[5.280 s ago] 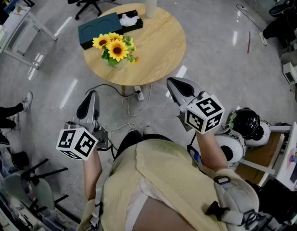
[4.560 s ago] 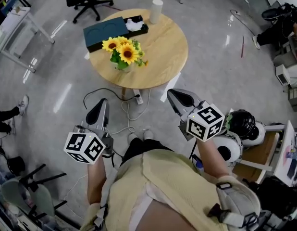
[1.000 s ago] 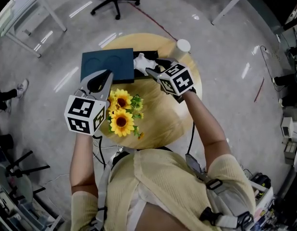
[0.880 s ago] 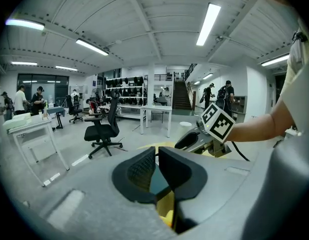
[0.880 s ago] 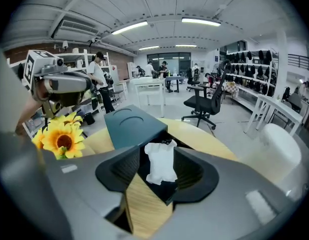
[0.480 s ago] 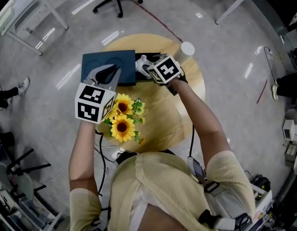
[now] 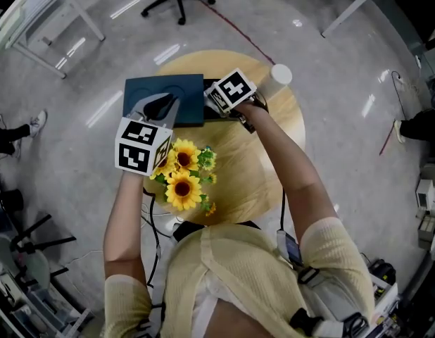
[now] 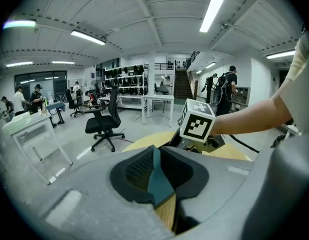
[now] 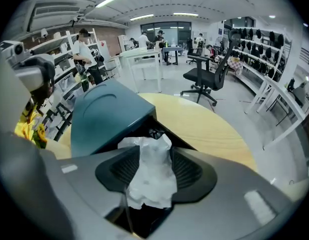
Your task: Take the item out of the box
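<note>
Round table (image 7: 263, 164); sunflowers (image 7: 182, 173) beside box (image 7: 143, 90)

The counter (image 7: 238, 162) is showing pale wood with a fine grain and a soft, dull sheen. The box (image 7: 150, 89) is wearing a smooth, matt, dark teal skin, much like coated card. The item (image 9: 149, 179) is looking like thin white plastic or paper, crumpled and faintly translucent. The fingers (image 9: 190, 171) of the right gripper (image 9: 154, 169) are showing matt grey plastic with dark ribbed pads, and the left gripper (image 8: 155, 171) is looking the same. The grey floor (image 7: 330, 41) is shining glossily, mirroring the lamps.
</note>
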Motion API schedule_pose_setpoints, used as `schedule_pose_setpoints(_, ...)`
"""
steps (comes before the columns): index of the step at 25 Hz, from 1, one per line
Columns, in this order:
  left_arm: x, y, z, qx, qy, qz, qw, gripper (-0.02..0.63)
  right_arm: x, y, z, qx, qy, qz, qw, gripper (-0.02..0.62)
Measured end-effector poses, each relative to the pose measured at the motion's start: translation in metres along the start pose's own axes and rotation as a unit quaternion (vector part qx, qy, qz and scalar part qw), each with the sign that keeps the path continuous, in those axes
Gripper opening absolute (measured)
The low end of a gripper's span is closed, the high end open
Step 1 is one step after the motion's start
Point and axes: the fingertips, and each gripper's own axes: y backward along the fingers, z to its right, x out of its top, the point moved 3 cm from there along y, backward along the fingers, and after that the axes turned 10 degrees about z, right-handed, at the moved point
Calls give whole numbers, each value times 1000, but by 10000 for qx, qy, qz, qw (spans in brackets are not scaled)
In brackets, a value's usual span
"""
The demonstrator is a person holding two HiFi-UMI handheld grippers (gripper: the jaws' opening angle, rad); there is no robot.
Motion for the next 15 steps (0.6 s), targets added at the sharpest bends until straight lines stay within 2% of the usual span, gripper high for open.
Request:
schedule_pose_setpoints(2, 1, -1, 0, -9, 3, 18, 10000, 46, -2, -4, 0, 2, -48, -92, 9999, 198)
schedule_pose_setpoints(5, 1, -1, 1, -13, 37, 40, 10000, 46, -5, -6, 0, -52, -70, -139, 9999, 152)
schedule_pose_setpoints(15, 4, 9, -2, 133, 26, 150, 9998, 46, -7, 3, -1, -170, 221, 54, 9996, 79)
